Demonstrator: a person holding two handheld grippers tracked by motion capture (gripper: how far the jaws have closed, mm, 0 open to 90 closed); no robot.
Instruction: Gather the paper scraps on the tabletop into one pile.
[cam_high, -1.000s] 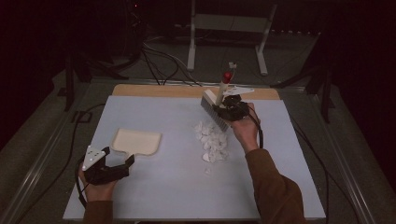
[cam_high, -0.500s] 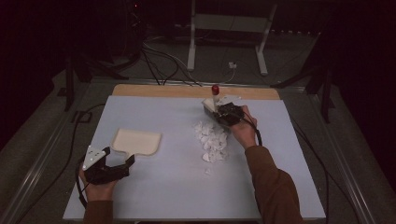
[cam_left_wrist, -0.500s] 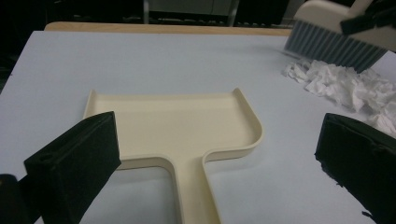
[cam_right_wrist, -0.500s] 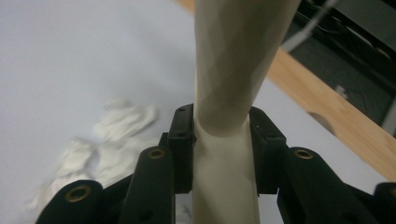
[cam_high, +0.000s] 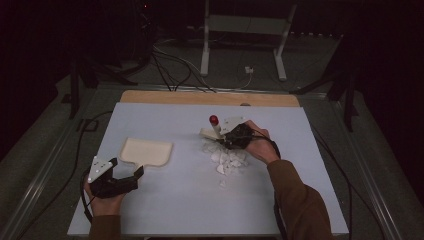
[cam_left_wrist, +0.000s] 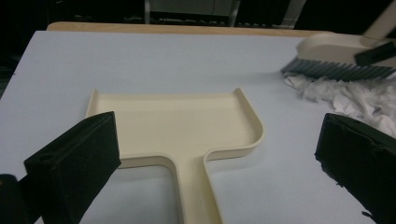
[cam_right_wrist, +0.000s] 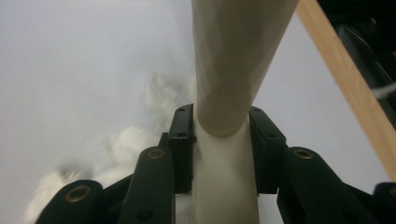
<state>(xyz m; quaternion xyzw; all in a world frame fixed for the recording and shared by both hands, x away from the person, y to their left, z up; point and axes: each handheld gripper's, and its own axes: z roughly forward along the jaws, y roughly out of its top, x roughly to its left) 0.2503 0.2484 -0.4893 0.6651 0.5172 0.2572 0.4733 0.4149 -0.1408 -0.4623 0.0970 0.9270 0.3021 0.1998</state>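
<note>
High view: brush (cam_high: 214, 131) lower than before

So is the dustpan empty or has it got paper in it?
Empty. The dustpan shows a bare cream tray; the paper scraps lie on the table by the brush.

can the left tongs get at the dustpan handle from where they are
Probably yes. The left tongs stand open, with the dustpan handle running straight toward them between the jaws and bare table around it. The brush and paper scraps lie off to the side.
</note>
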